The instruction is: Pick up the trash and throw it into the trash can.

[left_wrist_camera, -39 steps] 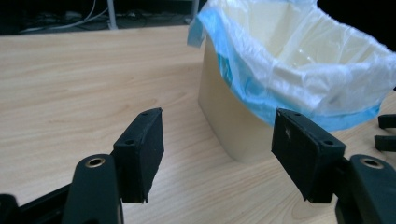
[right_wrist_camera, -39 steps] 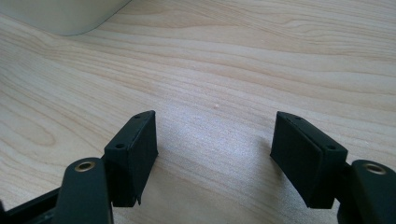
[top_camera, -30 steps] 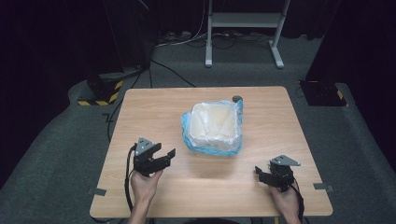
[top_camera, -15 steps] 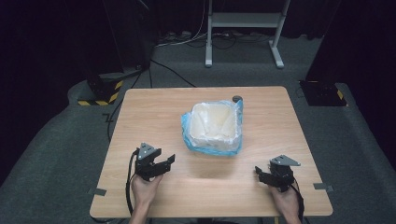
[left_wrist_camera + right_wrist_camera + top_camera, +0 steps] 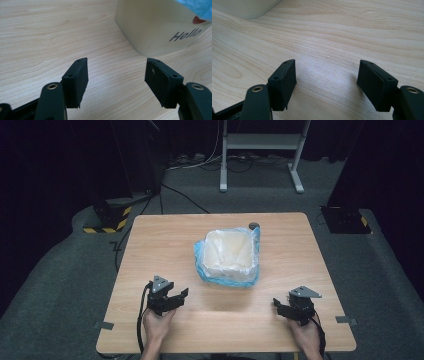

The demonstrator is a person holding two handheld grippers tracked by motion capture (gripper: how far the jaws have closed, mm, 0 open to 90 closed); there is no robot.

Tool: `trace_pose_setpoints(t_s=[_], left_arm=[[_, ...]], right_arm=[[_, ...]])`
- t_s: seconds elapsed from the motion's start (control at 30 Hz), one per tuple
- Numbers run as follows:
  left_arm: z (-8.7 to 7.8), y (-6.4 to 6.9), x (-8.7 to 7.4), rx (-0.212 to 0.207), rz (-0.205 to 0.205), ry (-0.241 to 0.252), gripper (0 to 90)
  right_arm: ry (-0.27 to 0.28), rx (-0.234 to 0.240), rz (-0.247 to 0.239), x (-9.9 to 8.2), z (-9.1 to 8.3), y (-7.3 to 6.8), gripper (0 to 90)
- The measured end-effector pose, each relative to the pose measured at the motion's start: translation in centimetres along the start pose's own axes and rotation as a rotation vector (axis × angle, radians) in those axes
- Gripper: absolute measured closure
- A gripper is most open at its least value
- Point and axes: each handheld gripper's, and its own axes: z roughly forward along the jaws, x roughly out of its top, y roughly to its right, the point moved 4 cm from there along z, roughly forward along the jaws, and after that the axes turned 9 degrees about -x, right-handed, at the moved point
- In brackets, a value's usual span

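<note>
A cream-coloured bin (image 5: 231, 251) lined with a blue plastic bag (image 5: 255, 249) stands in the middle of the wooden table (image 5: 150, 245). In the left gripper view the bin's side (image 5: 155, 27) carries the word "Hello", and the blue bag's edge (image 5: 197, 7) hangs over the rim. My left gripper (image 5: 181, 296) rests near the front left, open and empty, its jaws pointing toward the bin (image 5: 116, 72). At the front right, my right gripper (image 5: 276, 304) is open too, nothing between its jaws (image 5: 327, 75). A corner of the bin (image 5: 247, 7) lies beyond it.
A small dark round object (image 5: 254, 225) sits on the table behind the bin. Grey carpet surrounds the table. A white metal stand (image 5: 260, 150) and cables lie on the floor behind; black-and-yellow hazard tape (image 5: 107, 222) marks a base at the left.
My left gripper has slid back toward the front edge of the table and slightly right. The right gripper and the bin stay where they were.
</note>
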Motion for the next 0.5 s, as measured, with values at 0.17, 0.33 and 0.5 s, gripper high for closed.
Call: trace_pose_setpoints(t_s=[0.17, 0.33, 0.5], left_arm=[[0.6, -0.2, -0.3, 0.045, 0.034, -0.031, 35.2], [1.4, -0.4, -1.1, 0.069, 0.030, -0.035, 36.2], [1.9, -0.6, -1.4, 0.079, 0.028, -0.047, 36.3]], right_arm=[[0.000, 0.000, 0.000, 0.0, 0.0, 0.0, 31.0], [-0.001, 0.000, 0.002, 0.0, 0.0, 0.0, 31.0], [0.001, -0.001, -0.001, 0.0, 0.0, 0.0, 31.1]])
